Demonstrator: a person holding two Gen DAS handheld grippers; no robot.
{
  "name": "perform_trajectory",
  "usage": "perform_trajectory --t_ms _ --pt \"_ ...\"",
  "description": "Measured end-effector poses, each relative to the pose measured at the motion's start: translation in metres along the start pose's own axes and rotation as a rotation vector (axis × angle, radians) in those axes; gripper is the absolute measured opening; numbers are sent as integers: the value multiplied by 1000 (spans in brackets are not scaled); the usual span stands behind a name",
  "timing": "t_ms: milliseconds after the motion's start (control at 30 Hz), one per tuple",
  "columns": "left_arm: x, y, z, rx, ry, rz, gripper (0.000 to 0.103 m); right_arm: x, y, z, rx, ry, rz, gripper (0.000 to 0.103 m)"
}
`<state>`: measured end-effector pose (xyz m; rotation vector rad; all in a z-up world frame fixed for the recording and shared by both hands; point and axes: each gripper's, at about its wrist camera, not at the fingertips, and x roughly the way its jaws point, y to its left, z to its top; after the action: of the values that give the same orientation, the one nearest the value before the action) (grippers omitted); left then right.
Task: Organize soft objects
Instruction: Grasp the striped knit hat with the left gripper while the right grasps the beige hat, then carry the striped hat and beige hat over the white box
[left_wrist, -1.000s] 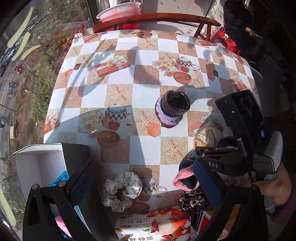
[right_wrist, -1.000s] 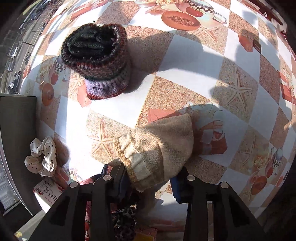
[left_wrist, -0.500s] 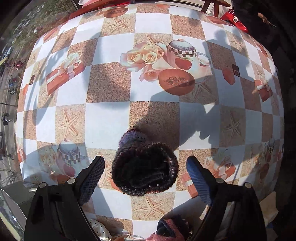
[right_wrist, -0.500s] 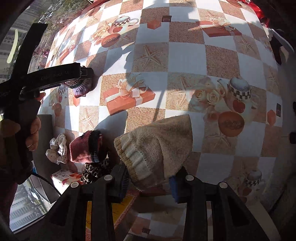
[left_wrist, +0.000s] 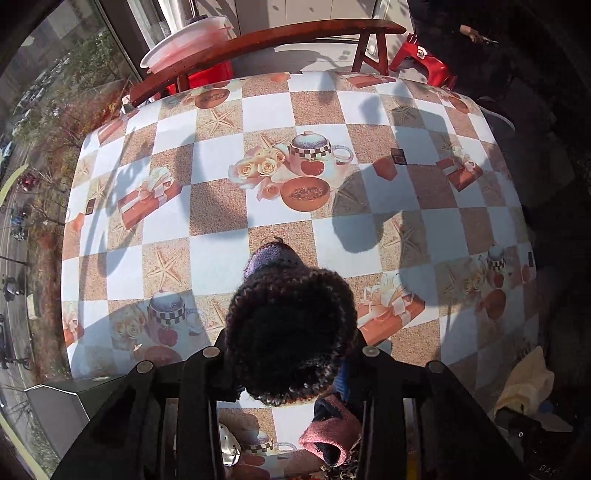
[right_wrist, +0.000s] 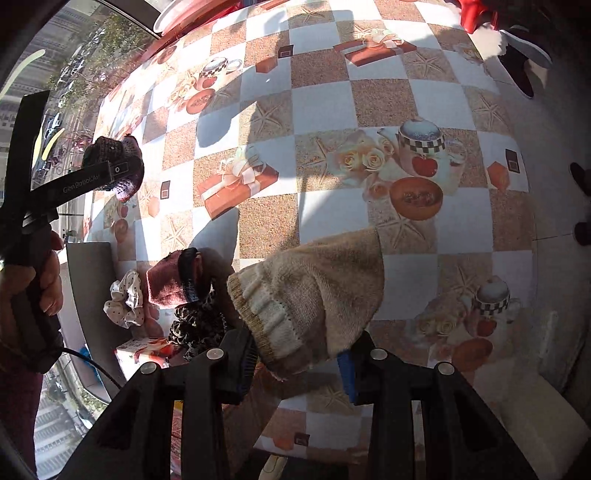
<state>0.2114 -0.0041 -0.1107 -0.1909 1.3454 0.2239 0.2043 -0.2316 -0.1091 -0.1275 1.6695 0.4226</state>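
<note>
L tongs (left_wrist: 290, 354) closing, pts down; R tongs (right_wrist: 297, 363) clamped.

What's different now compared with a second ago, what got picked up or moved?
The left gripper went from beside the white box to the dark knit hat, and its jaws are closing around it. The right gripper kept its grip on the beige knit hat and lifted it clear of the table. The polka-dot scrunchie and maroon hat stayed put.
</note>
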Motion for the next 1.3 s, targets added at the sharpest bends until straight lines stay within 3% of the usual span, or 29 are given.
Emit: perform_trajectory --t_ms 233,400,700,967,1300 --pt "-47 -62 -9 155 -78 -97 39 -20 -20 -27 96 -50 -38 38" --pt "-71 -104 -35 278 -97 -182 39 -40 -40 -53 181 -98 -62 38" --pt "-102 -166 -85 498 -115 -269 39 -59 -65 -96 313 -150 -81 38" --pt "-124 -195 -138 685 -119 -326 39 -62 -64 -126 349 -154 -109 38" --pt "-140 -200 -200 889 -89 -388 39 -45 -60 -162 359 -101 -129 38"
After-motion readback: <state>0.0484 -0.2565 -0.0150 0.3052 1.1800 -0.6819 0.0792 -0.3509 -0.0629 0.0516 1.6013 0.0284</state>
